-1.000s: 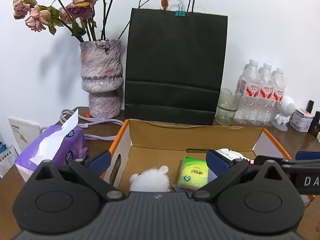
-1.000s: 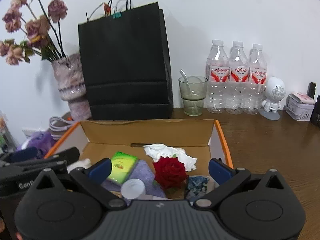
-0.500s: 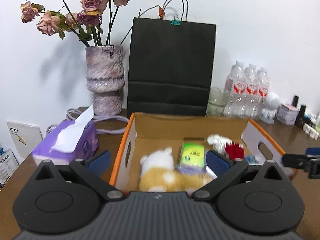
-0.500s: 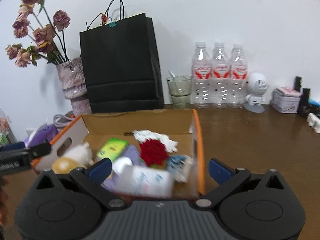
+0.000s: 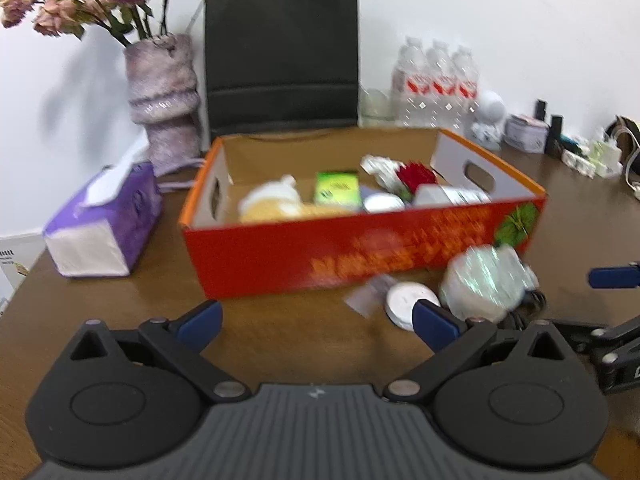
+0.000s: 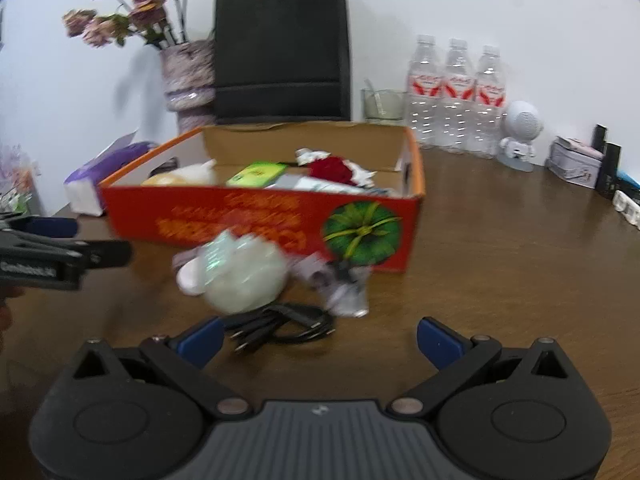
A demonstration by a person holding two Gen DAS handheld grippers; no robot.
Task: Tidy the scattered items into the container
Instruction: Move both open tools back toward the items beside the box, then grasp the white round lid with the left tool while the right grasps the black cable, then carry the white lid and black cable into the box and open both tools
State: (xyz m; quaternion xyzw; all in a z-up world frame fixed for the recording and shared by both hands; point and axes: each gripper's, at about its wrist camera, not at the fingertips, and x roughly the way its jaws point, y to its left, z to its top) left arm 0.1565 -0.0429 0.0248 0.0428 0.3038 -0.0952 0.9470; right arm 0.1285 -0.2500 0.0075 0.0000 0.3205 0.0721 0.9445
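A: Both claws empty. The left claw (image 5: 316,320) is spread wide above bare table (image 5: 280,344); the right claw (image 6: 320,338) is spread as well. We note the box (image 6: 256,220) ahead of both, already holding a plush toy (image 5: 272,202), a green packet (image 5: 336,188) and a red rose (image 6: 332,169).

B: What is left outside?

A: A crinkly clear bundle (image 6: 244,276) ahead of the right claw and slightly to its left, a black cable coil (image 6: 288,324) just beyond its left finger, a white round lid (image 5: 412,304) touching the left claw's right finger in view, and some small grey bits (image 6: 340,280) against the box front. Frames are blurred; we cannot name the bits.

B: Risks?

A: We judge the cable likeliest to snag: a pinch on one loop may let the rest trail and drag the bundle. The bundle looks slippery and may squirt out. With both claws near the same heap, they could collide.
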